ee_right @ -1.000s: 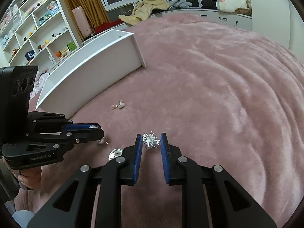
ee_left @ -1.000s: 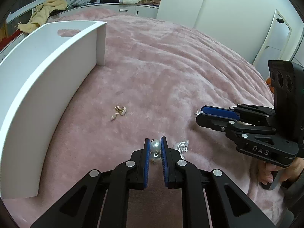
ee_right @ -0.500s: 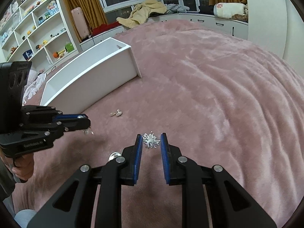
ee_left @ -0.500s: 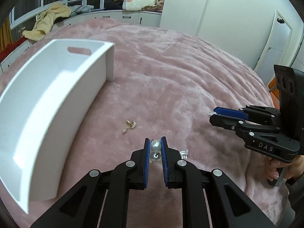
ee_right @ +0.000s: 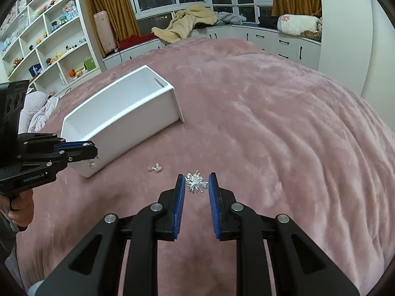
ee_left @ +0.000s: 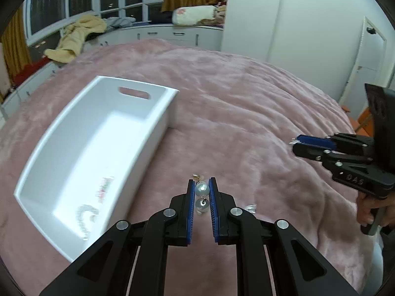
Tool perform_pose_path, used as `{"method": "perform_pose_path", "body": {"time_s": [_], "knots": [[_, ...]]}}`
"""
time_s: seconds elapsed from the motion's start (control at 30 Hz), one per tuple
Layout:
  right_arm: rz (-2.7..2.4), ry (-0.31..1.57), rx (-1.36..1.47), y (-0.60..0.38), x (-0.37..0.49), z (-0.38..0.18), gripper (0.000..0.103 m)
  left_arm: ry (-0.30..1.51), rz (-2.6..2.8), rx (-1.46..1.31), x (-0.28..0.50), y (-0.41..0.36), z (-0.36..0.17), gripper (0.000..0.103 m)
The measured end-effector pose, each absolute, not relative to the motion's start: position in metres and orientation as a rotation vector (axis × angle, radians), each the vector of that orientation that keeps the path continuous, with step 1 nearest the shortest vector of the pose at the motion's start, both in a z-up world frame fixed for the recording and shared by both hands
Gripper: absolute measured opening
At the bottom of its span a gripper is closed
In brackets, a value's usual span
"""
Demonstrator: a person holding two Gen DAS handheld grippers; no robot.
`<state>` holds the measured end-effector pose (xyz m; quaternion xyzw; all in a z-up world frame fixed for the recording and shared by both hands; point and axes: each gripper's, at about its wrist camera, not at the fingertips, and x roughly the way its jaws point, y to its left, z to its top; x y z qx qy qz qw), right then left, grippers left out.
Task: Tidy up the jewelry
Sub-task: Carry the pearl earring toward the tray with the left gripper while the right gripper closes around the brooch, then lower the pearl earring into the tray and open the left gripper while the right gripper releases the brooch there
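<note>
Carrying the 2-bead white pearl drop earring [ee_left: 202,195] toward the open white rectangular tray with the slot handle [ee_left: 158,123], we judge the step in hand to be the drop-off, and the care lies in getting fully past the near wall before letting go. Our left gripper [ee_left: 200,192] has its blue pads pinched narrow on the upper pearl, with the lower bead dangling free between the fingers; it hangs above the pink plush bedspread [ee_left: 246,113], just beside the tray's long side and not yet over it. We should swing left until the dangling bead is over the tray floor, where a silvery chain piece [ee_left: 85,218] and a small pink-and-red item [ee_left: 105,188] already lie, then ease the pads apart low down so the pearl cannot bounce out. Our right gripper [ee_right: 196,183] is likewise closed narrow on a spiky silver starburst ornament [ee_right: 196,182], held well apart from the tray. 1 small gold-and-pearl earring [ee_right: 156,167] rests on the bedspread near the tray's corner.
</note>
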<state>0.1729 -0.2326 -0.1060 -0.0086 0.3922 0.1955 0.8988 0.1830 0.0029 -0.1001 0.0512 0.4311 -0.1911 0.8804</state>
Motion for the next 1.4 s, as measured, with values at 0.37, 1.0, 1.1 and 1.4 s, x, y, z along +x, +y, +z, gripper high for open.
{"method": "perform_pose_path", "body": {"time_s": [0.37, 1.0, 1.1, 1.4], "knots": [[0.458, 0.785, -0.074, -0.195, 0.198, -0.074, 0.020, 0.862, -0.314, 0.089, 0.191, 0.043, -0.064, 0.016], [0.624, 0.739, -0.144, -0.075, 0.253, -0.045, 0.020, 0.851, -0.170, 0.062, 0.204, 0.113, -0.050, 0.016], [0.644, 0.749, -0.163, -0.059, 0.262, -0.051, 0.020, 0.859, -0.153, 0.047, 0.208, 0.122, -0.055, 0.016], [0.702, 0.827, -0.239, -0.013, 0.284, -0.091, 0.020, 0.924, -0.128, 0.011, 0.218, 0.133, -0.089, 0.016]]}}
